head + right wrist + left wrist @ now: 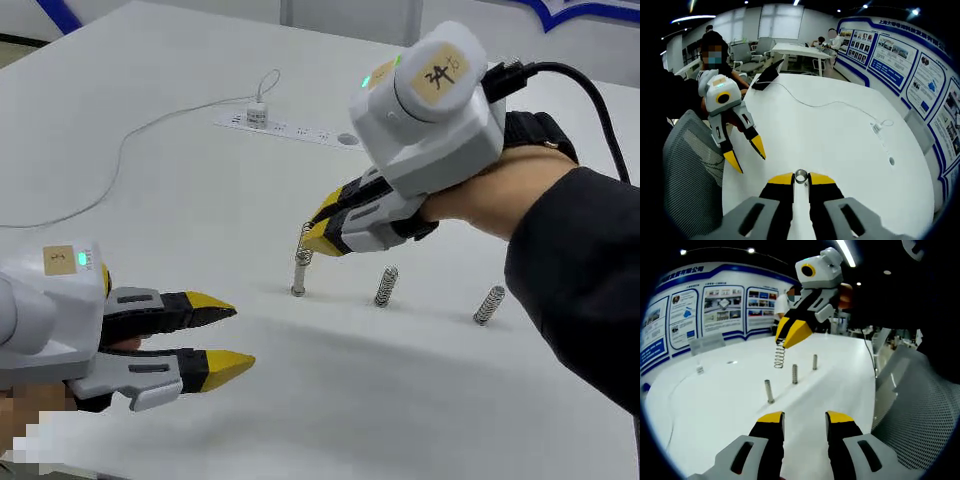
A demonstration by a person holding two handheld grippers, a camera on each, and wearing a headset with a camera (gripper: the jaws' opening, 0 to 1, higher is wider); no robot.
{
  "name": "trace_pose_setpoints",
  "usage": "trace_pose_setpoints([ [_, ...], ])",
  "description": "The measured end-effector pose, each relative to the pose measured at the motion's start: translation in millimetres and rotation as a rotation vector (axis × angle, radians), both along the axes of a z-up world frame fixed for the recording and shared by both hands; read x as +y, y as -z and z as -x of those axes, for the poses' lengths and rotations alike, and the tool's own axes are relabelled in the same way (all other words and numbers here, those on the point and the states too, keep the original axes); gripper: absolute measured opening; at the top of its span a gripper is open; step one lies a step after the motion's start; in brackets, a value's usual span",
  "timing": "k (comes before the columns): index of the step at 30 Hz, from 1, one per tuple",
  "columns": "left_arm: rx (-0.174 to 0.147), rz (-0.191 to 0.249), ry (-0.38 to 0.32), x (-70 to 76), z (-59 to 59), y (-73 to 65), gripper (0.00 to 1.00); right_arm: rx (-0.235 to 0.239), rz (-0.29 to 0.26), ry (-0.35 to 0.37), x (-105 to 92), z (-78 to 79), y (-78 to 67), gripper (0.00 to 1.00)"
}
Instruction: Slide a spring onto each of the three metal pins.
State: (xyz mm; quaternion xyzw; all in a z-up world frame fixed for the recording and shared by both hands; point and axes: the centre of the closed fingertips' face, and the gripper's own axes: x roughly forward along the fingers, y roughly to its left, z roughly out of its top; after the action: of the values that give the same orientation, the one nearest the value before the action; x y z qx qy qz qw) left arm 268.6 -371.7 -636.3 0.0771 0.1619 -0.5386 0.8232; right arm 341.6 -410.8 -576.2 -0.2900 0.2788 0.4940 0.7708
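Lowering a spring (304, 243) toward the bare pin (298, 280): the right gripper (315, 230) has its jaws pressed together on the spring's upper coils, seen end-on as a ring in the right gripper view (800, 176). The spring hangs just above the pin, and whether its lower end has met the tip cannot be told. The two other pins (386, 286) (489, 304) appear to carry their springs already. The left gripper (238, 338) hovers near the table (200, 200) with jaws spread, holding nothing. Likely faults: held only at the top, the spring may hang aslant, so its bottom coil snags the pin tip and buckles. Letting go before it is seated would drop it and let it roll away.
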Motion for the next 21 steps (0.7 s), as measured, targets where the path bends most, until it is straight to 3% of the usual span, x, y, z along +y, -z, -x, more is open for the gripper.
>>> trace_pose_setpoints([
  [9, 0.005, -0.005, 0.000, 0.0, -0.4, 1.1, 0.34, -0.009, 0.001, 0.047, -3.2, -20.3, 9.9, 0.12],
  [13, 0.008, -0.007, -0.002, 0.6, -0.5, 2.2, 0.35, 0.008, -0.003, 0.066, -3.5, -31.4, 19.0, 0.12],
  [21, 0.016, -0.009, -0.007, 2.9, 0.3, 5.2, 0.34, 0.038, 0.000, 0.082, -3.6, -38.1, 34.2, 0.12],
])
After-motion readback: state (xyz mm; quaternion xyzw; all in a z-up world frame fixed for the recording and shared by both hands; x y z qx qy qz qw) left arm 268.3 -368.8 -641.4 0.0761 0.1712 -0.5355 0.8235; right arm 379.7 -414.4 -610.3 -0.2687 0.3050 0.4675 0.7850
